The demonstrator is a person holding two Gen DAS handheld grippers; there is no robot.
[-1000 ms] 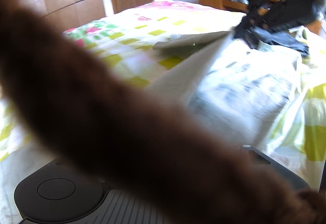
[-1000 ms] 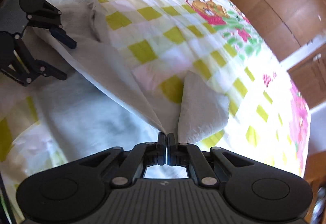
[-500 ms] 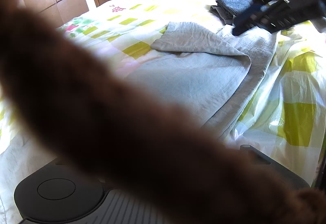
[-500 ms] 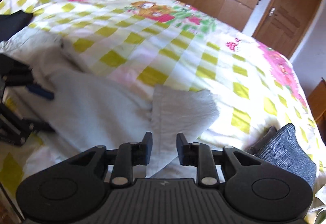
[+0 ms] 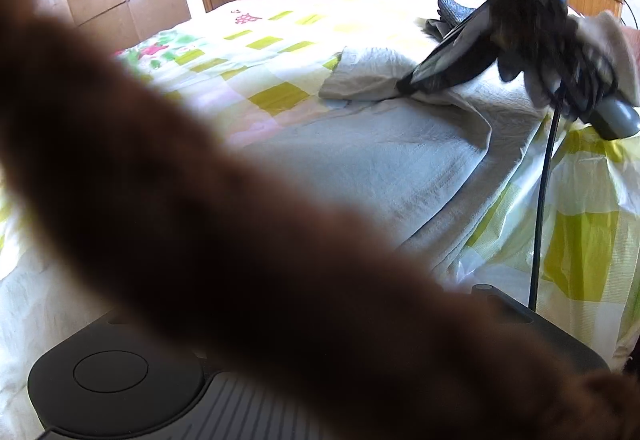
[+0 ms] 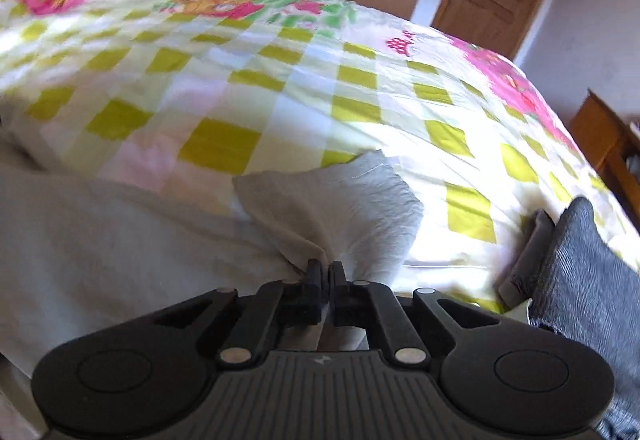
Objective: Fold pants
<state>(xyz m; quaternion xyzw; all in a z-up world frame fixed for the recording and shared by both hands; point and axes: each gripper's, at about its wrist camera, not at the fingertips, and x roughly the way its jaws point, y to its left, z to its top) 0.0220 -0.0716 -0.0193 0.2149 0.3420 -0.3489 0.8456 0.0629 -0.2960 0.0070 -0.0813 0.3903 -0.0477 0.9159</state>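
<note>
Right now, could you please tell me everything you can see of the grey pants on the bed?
The pants are light grey, of a soft, slightly crinkled woven cloth. They lie spread mostly flat on the checked bedspread near the bed's edge, with one end turned over into a loose flap. The right gripper is closed on the cloth at the base of that flap. Darker folded clothes lie just beyond, apart from them. A blurred brown sleeve hides part of the pants in the left view.
</note>
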